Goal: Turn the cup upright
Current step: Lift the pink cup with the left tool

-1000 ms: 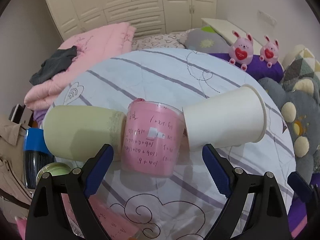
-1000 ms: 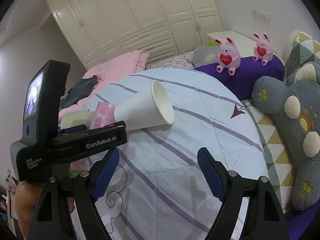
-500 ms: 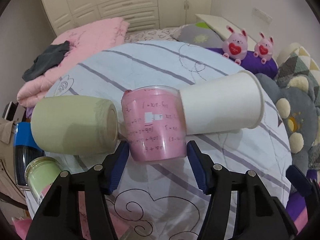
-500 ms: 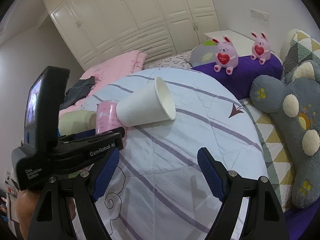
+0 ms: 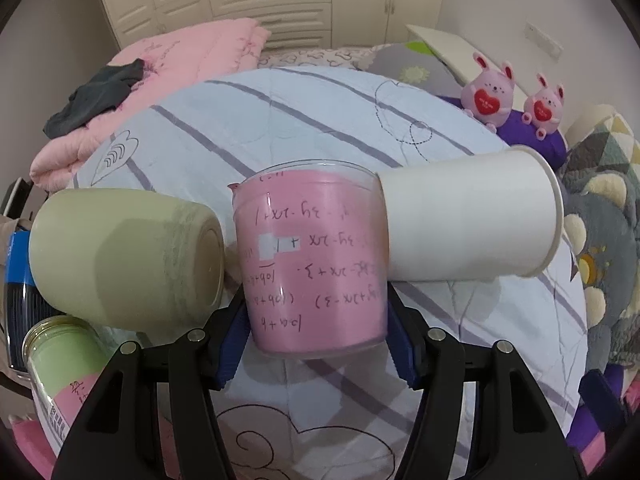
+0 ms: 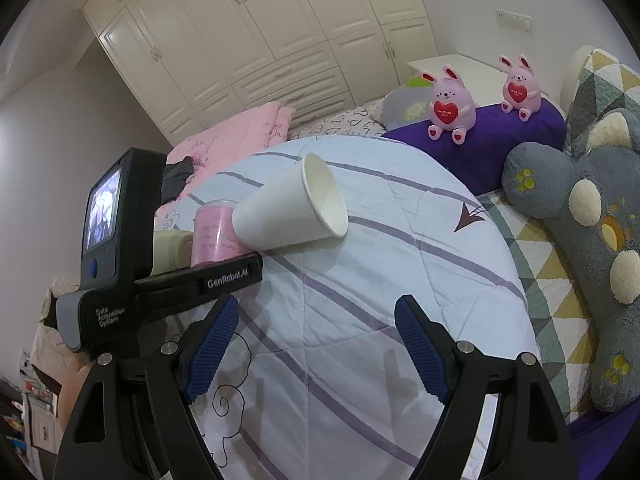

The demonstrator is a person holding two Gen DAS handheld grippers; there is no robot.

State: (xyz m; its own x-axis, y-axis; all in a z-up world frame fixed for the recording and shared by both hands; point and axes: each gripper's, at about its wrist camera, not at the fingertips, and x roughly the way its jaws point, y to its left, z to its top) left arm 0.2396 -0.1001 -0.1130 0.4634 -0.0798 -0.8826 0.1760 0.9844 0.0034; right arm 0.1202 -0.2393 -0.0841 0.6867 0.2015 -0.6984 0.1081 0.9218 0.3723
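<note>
The left gripper (image 5: 316,344) hides the lower sides of the pink cup (image 5: 314,258), and its blue fingers (image 5: 231,350) press against both sides of it, clamped. The cup's writing reads upside down; whether its base touches the bed (image 5: 320,120) is hard to tell. A second ago those fingers stood wide apart short of the cup; since then they have closed in on it. The green cup (image 5: 124,256) and white paper cup (image 5: 468,220) lie on their sides, flanking it. The right gripper (image 6: 316,344) hangs spread wide, holding nothing.
</note>
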